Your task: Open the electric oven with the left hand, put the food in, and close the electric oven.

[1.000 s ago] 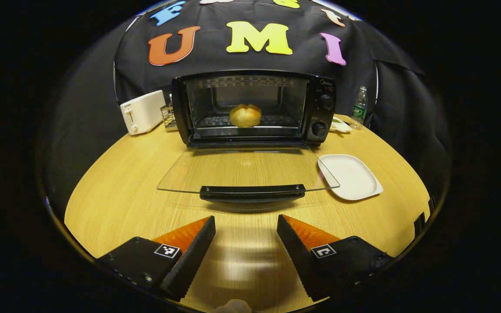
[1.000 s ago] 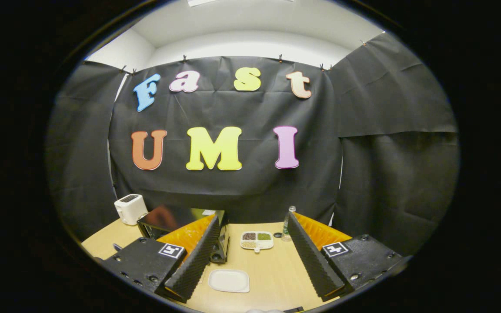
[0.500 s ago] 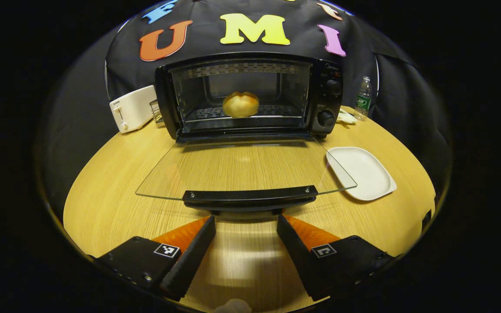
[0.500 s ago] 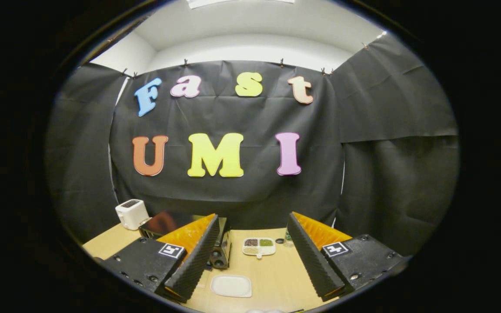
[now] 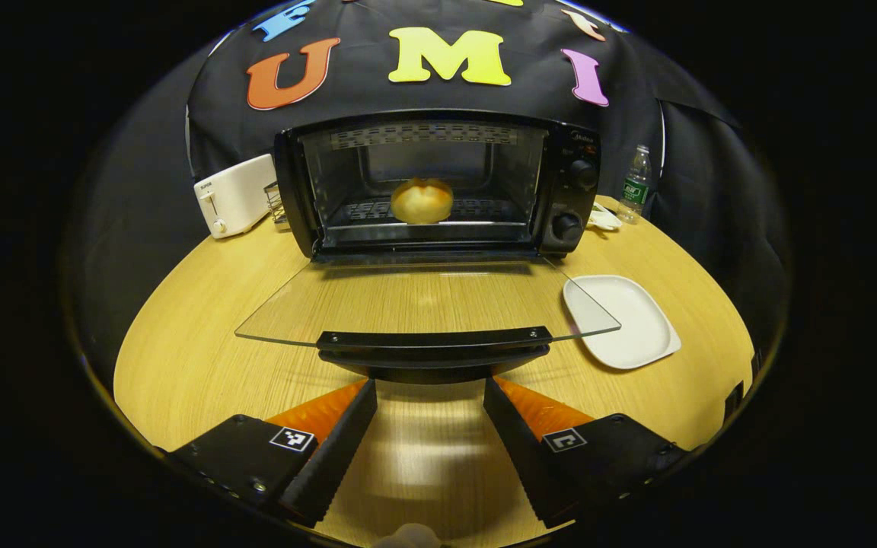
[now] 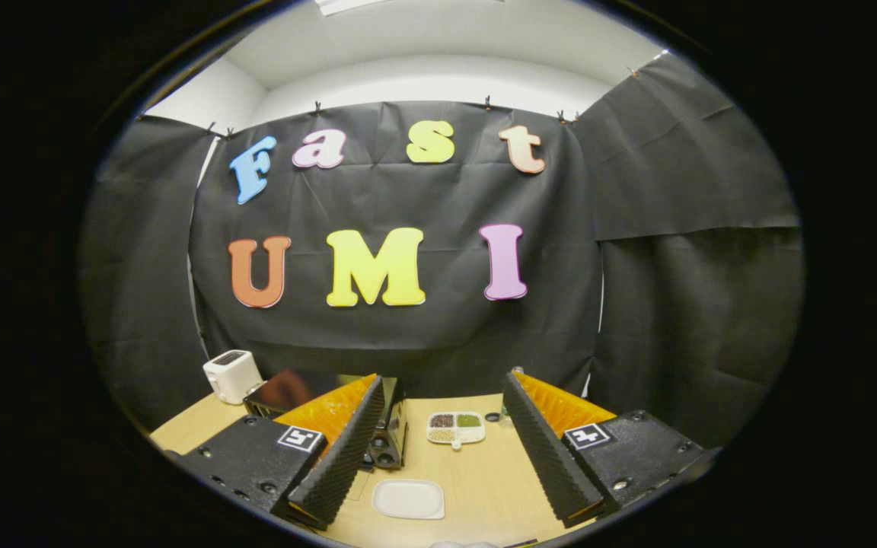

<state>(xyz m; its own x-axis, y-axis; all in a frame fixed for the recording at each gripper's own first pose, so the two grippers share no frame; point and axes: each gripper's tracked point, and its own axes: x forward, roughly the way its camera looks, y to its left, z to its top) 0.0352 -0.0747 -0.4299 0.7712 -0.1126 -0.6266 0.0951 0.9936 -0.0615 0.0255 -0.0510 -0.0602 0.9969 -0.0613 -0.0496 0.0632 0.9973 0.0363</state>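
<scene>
A black electric oven (image 5: 560,175) stands at the back of the round wooden table, its glass door (image 5: 423,301) folded down flat toward me. A round bread bun (image 5: 422,201) sits on the rack inside. My left gripper (image 5: 429,399) is open, just in front of and slightly below the door's black handle (image 5: 433,340), touching nothing. My right gripper (image 6: 442,422) hangs open and empty, high above the table. In the right gripper view the oven (image 6: 389,430) is partly hidden behind a finger.
An empty white plate (image 5: 625,323) (image 6: 409,498) lies right of the door. A white toaster (image 5: 233,194) (image 6: 231,375) stands left of the oven with a small wire rack (image 5: 277,205) beside it. A water bottle (image 5: 634,185) and a divided dish (image 6: 454,428) are back right.
My left gripper moved closer to the open door's handle, then dipped a little lower. The right gripper stayed raised, drifting slightly.
</scene>
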